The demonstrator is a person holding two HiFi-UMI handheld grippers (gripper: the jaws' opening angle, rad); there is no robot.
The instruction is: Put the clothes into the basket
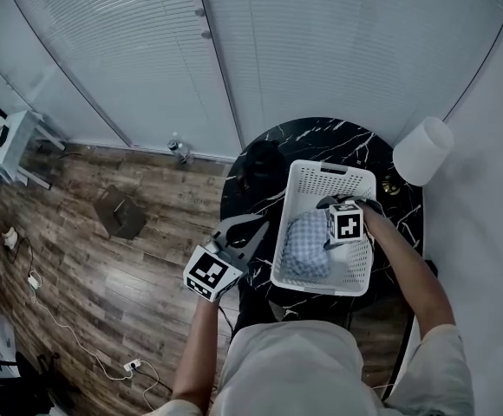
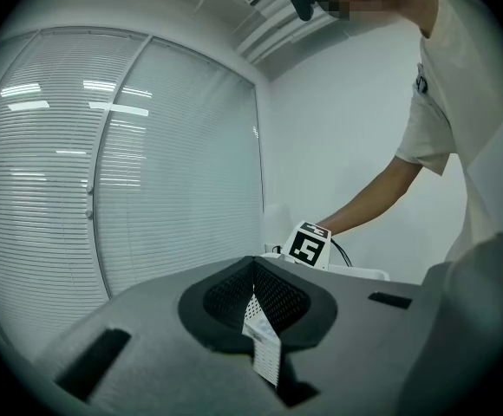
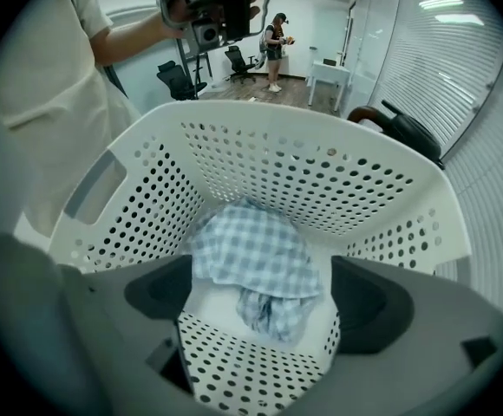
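Observation:
A white perforated basket stands on the round black marble table. A blue checked cloth lies crumpled inside it, loose on the bottom. My right gripper hangs over the basket's middle. In the right gripper view its jaws stand wide apart above the cloth, touching nothing, with the basket's walls all round. My left gripper is held off the table's left edge over the floor. In the left gripper view its pads meet, with nothing held between them.
A white cylindrical lamp stands at the table's right rear. A dark object sits on the table left of the basket. The wooden floor at left carries cables, a small bottle and a white desk. Blinds line the back.

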